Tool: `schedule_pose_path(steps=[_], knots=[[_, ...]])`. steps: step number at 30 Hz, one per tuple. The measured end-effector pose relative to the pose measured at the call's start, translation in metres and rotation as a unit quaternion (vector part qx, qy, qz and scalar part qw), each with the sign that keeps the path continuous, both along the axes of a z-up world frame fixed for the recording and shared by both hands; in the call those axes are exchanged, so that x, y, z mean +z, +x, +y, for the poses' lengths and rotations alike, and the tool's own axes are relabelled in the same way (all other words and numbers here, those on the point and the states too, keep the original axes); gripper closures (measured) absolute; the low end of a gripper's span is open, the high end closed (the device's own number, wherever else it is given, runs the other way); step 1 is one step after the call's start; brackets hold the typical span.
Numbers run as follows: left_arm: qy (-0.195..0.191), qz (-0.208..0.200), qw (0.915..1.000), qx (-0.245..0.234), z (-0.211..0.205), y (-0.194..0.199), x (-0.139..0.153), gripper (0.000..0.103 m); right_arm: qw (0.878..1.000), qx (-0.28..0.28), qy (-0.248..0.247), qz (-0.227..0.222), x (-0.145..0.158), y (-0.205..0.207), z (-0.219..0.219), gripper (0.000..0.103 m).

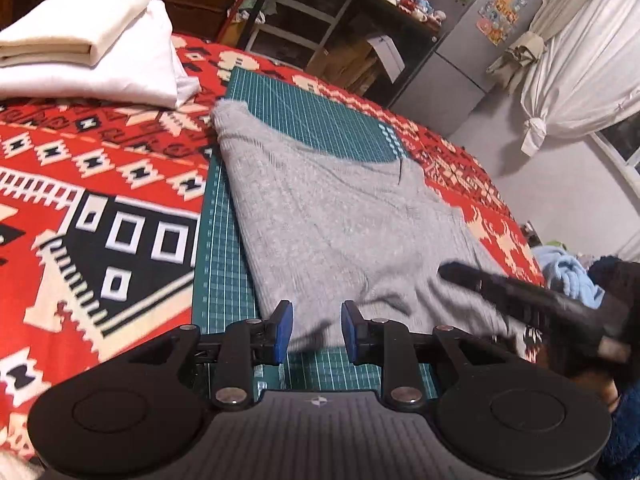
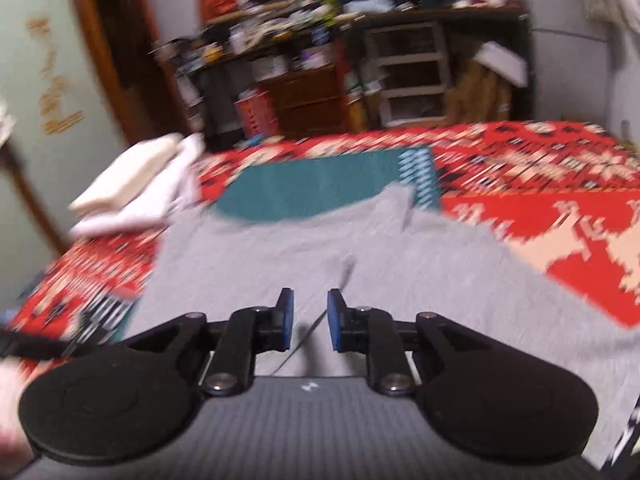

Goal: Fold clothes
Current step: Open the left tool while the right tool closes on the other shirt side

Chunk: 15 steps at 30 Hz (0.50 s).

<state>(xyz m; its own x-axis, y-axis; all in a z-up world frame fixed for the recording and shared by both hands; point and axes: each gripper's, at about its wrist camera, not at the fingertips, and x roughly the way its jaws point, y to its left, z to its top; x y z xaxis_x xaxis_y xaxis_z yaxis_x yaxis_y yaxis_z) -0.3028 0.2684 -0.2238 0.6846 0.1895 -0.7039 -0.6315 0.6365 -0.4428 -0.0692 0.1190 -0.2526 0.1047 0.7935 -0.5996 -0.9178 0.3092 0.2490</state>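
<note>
Left wrist view: a grey garment (image 1: pixel 340 220) lies flat on a green cutting mat (image 1: pixel 320 120) over the red patterned blanket (image 1: pixel 80 168); folded white cloths (image 1: pixel 92 52) are stacked beyond. My left gripper (image 1: pixel 316 330) stands narrowly parted at the garment's near hem, pads apart, clamping nothing.

Right wrist view, blurred: my right gripper (image 2: pixel 310 322) hangs above the grey garment (image 2: pixel 400 260), narrowly parted, grasping nothing.
</note>
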Motion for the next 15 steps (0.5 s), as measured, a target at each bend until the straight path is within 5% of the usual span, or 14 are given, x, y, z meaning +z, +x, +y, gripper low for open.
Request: schedule_pose_path(steps=[5, 12, 15], knots=[[0.020, 0.035, 0.9992, -0.006, -0.007, 0.003, -0.004, 0.077, 0.998, 0.060, -0.028, -0.014, -0.009, -0.035, -0.013, 0.083], [0.048, 0.062, 0.9967, -0.017, -0.012, 0.011, -0.008, 0.073, 0.998, 0.061, -0.029, -0.012, -0.016, -0.040, 0.002, 0.081], [0.057, 0.068, 0.9960, -0.016, -0.014, 0.011, -0.009, 0.074, 0.998, 0.050, -0.024, -0.007, -0.017, -0.035, 0.009, 0.094]])
